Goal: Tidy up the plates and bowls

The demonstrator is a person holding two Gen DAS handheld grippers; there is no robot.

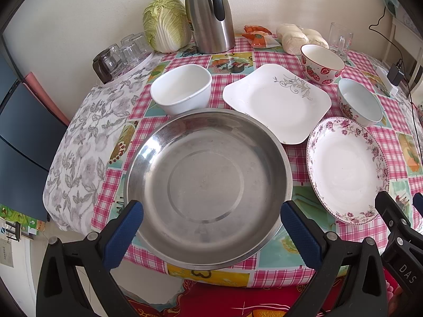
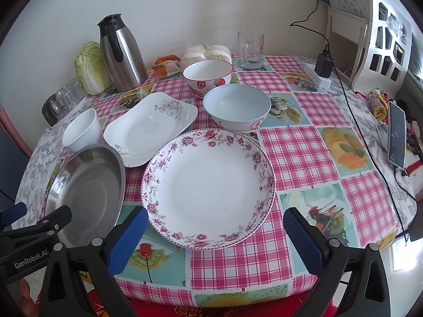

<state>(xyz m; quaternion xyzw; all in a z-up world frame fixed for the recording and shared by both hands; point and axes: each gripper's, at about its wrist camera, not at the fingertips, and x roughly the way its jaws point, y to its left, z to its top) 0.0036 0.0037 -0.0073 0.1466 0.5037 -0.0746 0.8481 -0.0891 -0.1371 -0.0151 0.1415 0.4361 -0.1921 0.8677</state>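
Observation:
A large steel plate (image 1: pixel 208 182) lies at the table's near edge, and my left gripper (image 1: pixel 211 232) hangs open just in front of it, holding nothing. To its right lies a round flowered plate (image 1: pixel 346 169) (image 2: pixel 208 187), with my right gripper (image 2: pixel 214 240) open at its near rim. Behind them sit a square white plate (image 1: pixel 275 103) (image 2: pixel 150 126), a plain white bowl (image 1: pixel 182 89) (image 2: pixel 82 129), a strawberry bowl (image 1: pixel 321 63) (image 2: pixel 207 75) and a pale blue bowl (image 1: pixel 359 101) (image 2: pixel 236 108).
A steel thermos jug (image 1: pixel 208 13) (image 2: pixel 121 52), a cabbage (image 1: pixel 165 22), wrapped buns (image 1: pixel 298 37) and a glass mug (image 2: pixel 250 50) stand along the back. Upturned glasses (image 1: pixel 116 55) sit at the back left. A charger with cable (image 2: pixel 323 64) and a phone (image 2: pixel 396 134) lie at the right.

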